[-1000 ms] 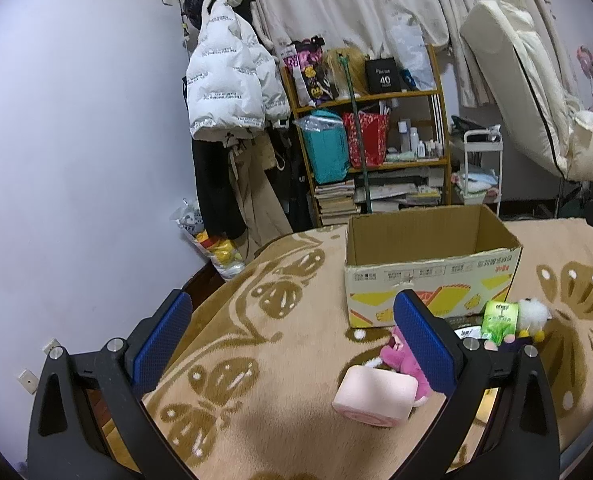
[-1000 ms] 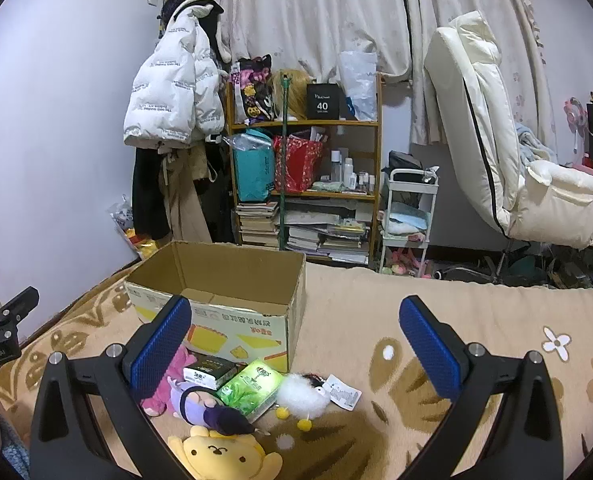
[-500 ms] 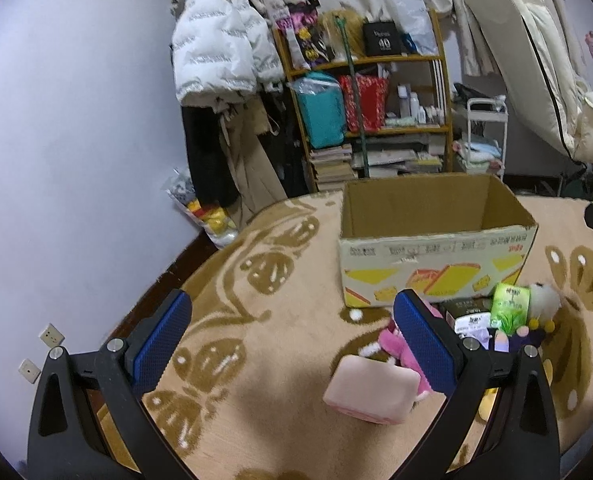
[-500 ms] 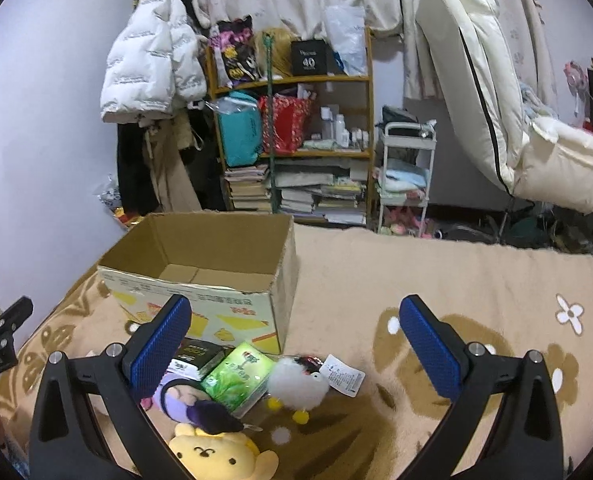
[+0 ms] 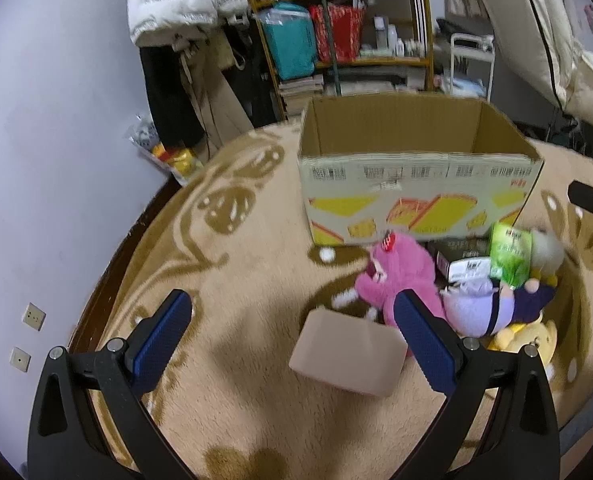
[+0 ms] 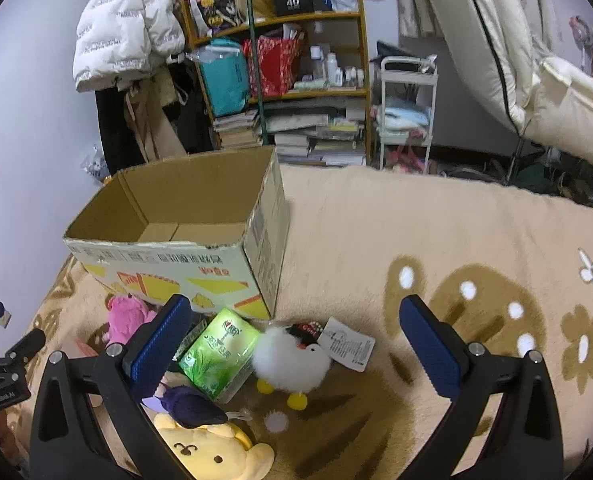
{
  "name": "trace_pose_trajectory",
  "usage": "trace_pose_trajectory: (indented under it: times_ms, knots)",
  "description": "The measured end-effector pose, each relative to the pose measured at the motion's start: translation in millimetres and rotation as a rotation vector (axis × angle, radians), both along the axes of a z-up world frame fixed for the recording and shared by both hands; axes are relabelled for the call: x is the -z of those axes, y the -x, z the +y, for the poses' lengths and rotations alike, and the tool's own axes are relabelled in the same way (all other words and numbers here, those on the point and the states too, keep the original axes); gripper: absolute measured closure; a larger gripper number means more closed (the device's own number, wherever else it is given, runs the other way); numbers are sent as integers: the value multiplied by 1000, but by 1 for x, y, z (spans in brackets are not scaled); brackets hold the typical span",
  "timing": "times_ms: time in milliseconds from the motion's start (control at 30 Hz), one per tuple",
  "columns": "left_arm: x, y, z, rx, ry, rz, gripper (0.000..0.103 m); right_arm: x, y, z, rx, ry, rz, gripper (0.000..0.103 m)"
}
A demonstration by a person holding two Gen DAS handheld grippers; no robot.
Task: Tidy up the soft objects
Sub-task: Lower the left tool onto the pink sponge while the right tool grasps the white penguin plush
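Plush toys (image 6: 288, 360) lying beside the empty cardboard box (image 6: 184, 216)
Both grippers, left gripper (image 5: 292, 332) and right gripper (image 6: 292, 336), are hovering wide open; light, squashy bodies probably suit a mid-body pinch.

Blanket (image 6: 416, 240): beige with brown flower pattern
Cardboard box (image 6: 168, 276): brown, yellow and orange print
Plush bear (image 5: 400, 276): pink
Packet (image 6: 220, 352): green
Fluffy chick (image 6: 288, 360): white, yellow feet
Plush dog (image 6: 212, 452): yellow
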State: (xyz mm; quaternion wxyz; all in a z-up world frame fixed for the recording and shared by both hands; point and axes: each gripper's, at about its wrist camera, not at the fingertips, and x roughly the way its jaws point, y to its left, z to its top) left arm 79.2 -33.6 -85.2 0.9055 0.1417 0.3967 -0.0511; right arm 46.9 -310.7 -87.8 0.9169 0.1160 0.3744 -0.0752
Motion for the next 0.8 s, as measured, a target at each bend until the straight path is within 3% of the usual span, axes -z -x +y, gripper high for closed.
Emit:
trace_pose_trajectory:
  times_ms: [133,200,367,467,500,800]
  knots:
    - [10,-2,-6,27,-15,45,3,14,-12,1,-39,-34,52,10]
    - [14,-5,-7,30,-26,64,3,20,-16,3,-51,-43,70,20]
    - [27,-11,-10,40,-40,124,3,35,-25,4,-52,-57,132,25]
    - [33,-13,-12,54,-36,159,3,47,-29,0,-33,-86,196,50]
    - [35,-14,-12,64,-29,173,3,50,-30,-3,-27,-99,212,52]
    - [55,-19,-19,88,-55,266,3,73,-38,-6,-28,-157,297,52]
